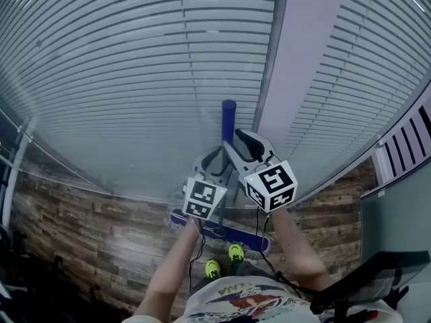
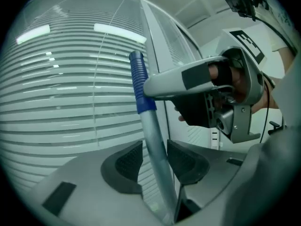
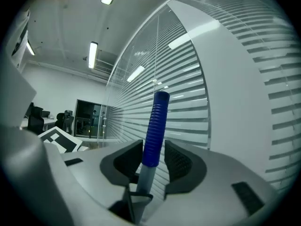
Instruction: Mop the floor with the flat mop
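Showing ribbed blue on the flat mop's grip point(image 1: 228, 116), silvery grey on its pole point(image 2: 157, 164), brown planking across the floor point(image 1: 87, 227), neon green on shoes point(image 1: 213, 269), pale horizontal stripes over blinds point(image 1: 121, 79).

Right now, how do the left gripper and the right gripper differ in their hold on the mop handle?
The left gripper has jaws wide apart, with gaps beside the silver pole. The right gripper has jaws close about the blue grip; whether they press I cannot tell. The left sits lower on the mop handle, the right higher. Both have the handle between their jaws.
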